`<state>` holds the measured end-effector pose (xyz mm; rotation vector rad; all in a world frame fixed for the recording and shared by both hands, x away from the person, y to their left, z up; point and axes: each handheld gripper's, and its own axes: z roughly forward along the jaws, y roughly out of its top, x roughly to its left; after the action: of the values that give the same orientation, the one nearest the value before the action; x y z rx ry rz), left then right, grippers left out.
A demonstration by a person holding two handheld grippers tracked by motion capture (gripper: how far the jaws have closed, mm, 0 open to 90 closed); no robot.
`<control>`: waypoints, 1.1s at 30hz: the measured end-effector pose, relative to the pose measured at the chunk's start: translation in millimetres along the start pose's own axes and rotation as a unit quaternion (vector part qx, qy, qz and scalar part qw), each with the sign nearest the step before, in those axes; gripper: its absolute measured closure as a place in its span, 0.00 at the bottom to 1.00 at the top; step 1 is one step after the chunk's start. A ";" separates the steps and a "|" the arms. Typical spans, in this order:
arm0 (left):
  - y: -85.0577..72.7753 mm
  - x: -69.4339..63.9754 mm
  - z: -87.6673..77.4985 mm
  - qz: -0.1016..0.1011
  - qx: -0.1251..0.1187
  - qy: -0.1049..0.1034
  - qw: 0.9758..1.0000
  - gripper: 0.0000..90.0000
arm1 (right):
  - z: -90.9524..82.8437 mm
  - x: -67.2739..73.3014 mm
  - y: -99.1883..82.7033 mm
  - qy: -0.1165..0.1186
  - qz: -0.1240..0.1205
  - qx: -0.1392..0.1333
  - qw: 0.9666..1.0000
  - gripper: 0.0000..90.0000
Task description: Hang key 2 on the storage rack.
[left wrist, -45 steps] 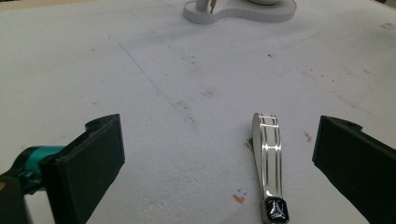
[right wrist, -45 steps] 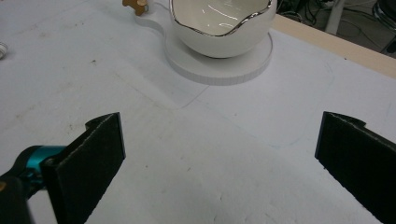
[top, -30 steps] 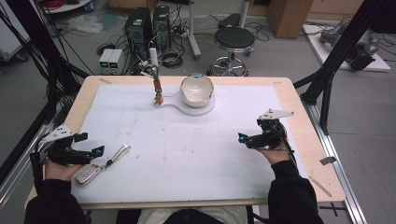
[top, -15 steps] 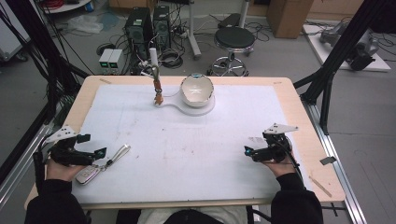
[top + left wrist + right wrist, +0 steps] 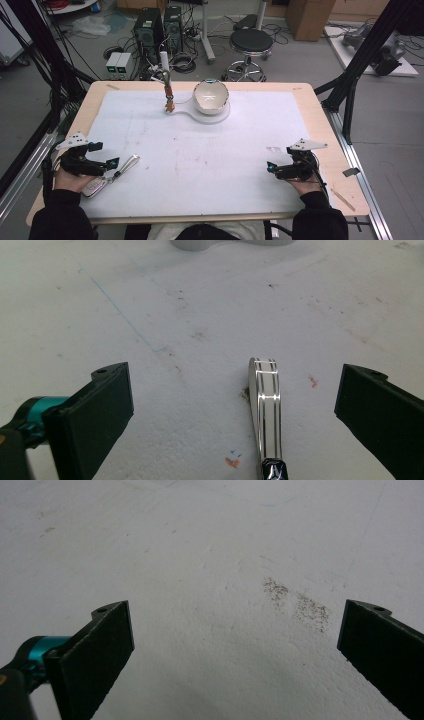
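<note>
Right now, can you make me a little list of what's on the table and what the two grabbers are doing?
Left gripper: open, jaws either side of the metal clip, not touching it
Right gripper: open, holding nothing
Metal clip: flat on the white mat
Bowl: far side, on a white stand
Table: wood rim around mat

Bowl (image 5: 211, 96) sits on its stand (image 5: 216, 115) at table (image 5: 320, 125) far centre; small upright tool (image 5: 168, 95) just left of it. Metal clip (image 5: 126, 165) lies near-left, beside left gripper (image 5: 113, 163). Right gripper (image 5: 270, 167) near-right.
</note>
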<state>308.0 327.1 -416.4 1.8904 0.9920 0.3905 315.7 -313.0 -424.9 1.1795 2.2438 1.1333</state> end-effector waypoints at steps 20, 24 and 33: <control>6.7 -15.2 30.3 0.050 0.078 0.002 0.996 0.03 | -0.2 0.2 -0.5 0.000 0.002 0.007 1.000 0.01; 5.7 -14.0 33.5 0.050 0.091 0.004 0.995 0.03 | -0.5 0.5 -0.8 0.001 0.002 0.008 1.000 0.01; 5.1 -16.2 44.0 0.056 0.123 -0.011 0.991 0.15 | -0.3 1.6 -1.7 0.002 -0.001 0.012 1.000 0.01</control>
<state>327.7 287.4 -432.6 2.1739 0.9569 0.3232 313.7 -312.3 -426.0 1.1866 2.2667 1.1115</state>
